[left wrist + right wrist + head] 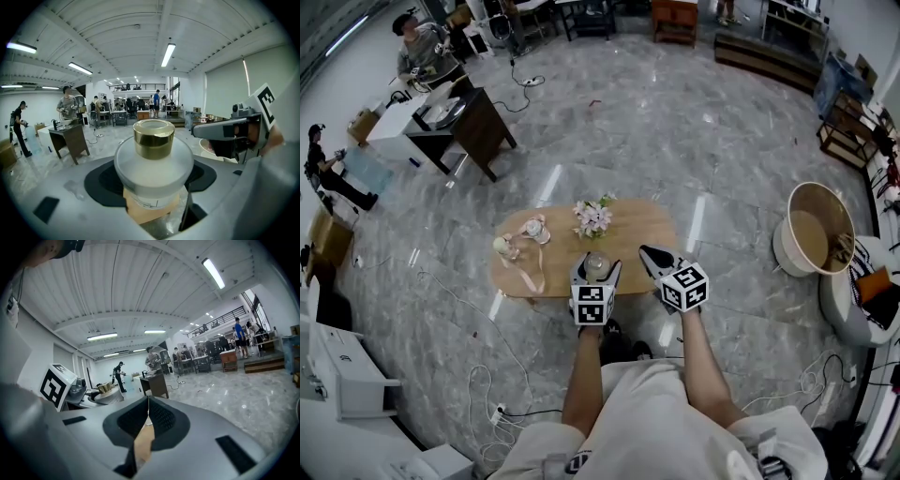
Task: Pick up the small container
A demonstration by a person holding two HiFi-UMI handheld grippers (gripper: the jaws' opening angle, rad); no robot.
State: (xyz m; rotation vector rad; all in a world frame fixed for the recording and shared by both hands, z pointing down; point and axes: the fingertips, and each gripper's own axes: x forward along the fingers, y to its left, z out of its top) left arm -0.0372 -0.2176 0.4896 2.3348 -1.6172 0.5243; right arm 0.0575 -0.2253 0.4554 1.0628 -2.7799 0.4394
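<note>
The left gripper (596, 274) has the jar (153, 157) between its fingers (61, 201). The fingers are partly open and press on both sides of the jar's round body. The jar has a gold lid. It is at the near edge of the worktop (647, 230), in front of the flowers (592, 217). I cannot tell if it is off the wood yet. The right gripper (659, 261) is just beside it, fingers closed tight with nothing in them. I think the grab is done. Next should be a slow lift straight up, keeping the jar level so it does not slip.
</note>
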